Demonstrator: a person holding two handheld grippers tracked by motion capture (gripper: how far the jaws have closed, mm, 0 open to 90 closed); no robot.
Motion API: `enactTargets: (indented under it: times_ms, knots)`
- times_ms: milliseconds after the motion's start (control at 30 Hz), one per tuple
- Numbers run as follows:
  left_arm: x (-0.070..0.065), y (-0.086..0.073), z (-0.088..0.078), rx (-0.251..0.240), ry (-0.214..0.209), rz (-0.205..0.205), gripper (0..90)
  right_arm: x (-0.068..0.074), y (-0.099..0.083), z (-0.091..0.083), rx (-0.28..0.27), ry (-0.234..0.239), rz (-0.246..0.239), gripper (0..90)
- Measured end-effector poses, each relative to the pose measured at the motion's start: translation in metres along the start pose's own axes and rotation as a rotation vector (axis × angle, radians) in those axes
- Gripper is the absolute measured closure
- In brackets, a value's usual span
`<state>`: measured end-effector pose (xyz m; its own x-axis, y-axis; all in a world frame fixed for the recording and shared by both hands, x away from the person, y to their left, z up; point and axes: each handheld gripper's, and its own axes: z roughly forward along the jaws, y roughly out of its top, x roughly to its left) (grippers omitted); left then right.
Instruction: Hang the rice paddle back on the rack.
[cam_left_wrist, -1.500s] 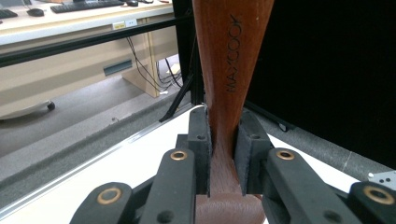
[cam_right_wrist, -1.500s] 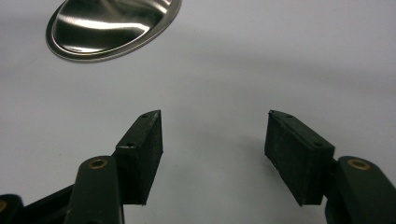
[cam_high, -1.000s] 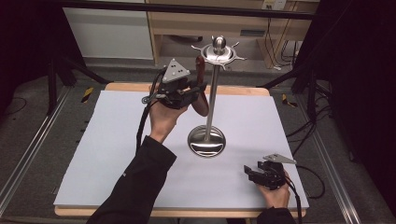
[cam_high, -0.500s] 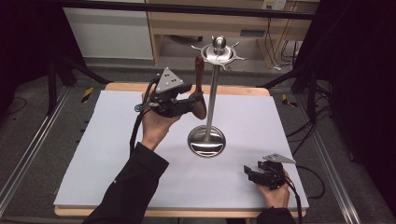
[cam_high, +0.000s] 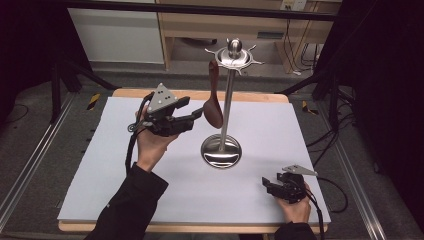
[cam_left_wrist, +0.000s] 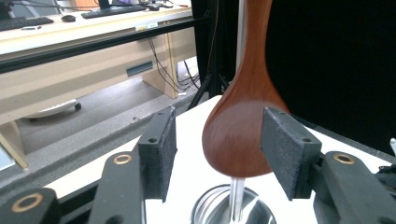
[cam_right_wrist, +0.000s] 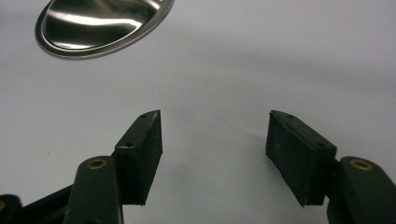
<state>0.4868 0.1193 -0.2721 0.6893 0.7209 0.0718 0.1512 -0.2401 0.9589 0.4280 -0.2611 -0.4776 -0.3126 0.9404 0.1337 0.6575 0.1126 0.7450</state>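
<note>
We had the white-topped table (cam_high: 150, 200) sitting on a grey floor (cam_high: 45, 150) with metal rails (cam_high: 25, 170) down both sides. Behind it stood a wooden desk (cam_high: 200, 25) with cables (cam_high: 292, 40) dangling, black curtains (cam_high: 380, 75) on the right.

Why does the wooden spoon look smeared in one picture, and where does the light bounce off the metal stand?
In the left gripper view the wooden spoon sits very close to the lens, so its bowl edge is soft and blurred. In the right gripper view the stand's round metal base shows bright glare streaks. In the high view the metal stand gleams at its top disc, while the room beyond the table is dark.
</note>
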Motion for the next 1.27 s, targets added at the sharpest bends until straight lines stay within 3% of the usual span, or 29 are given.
enactTargets:
  times_ms: [167,367,467,700,900,1067,1267]
  knots:
    - [0.005,-0.013,-0.008,0.022,0.023,0.003,42.0,-0.002,-0.001,-0.001,0.0,-0.002,0.021,38.4]
    - [0.009,-0.034,-0.021,0.04,0.04,-0.01,39.9,-0.004,-0.001,-0.003,-0.001,-0.017,0.008,39.3]
    - [0.011,-0.053,-0.028,0.045,0.05,-0.022,39.5,-0.004,-0.002,-0.003,0.004,-0.02,0.019,39.3]
    - [0.019,-0.097,-0.031,0.11,0.08,-0.05,38.9,-0.006,-0.003,-0.003,0.001,-0.036,0.004,36.2]
    - [0.028,-0.122,-0.038,0.145,0.112,-0.079,38.8,-0.007,-0.004,-0.003,0.005,-0.057,0.004,30.6]
    - [0.033,-0.148,-0.048,0.194,0.143,-0.074,38.4,-0.008,-0.005,-0.003,0.0,-0.057,-0.007,27.2]
    - [0.045,-0.178,-0.062,0.24,0.182,-0.123,37.9,-0.009,-0.005,-0.003,-0.002,-0.068,-0.029,24.2]
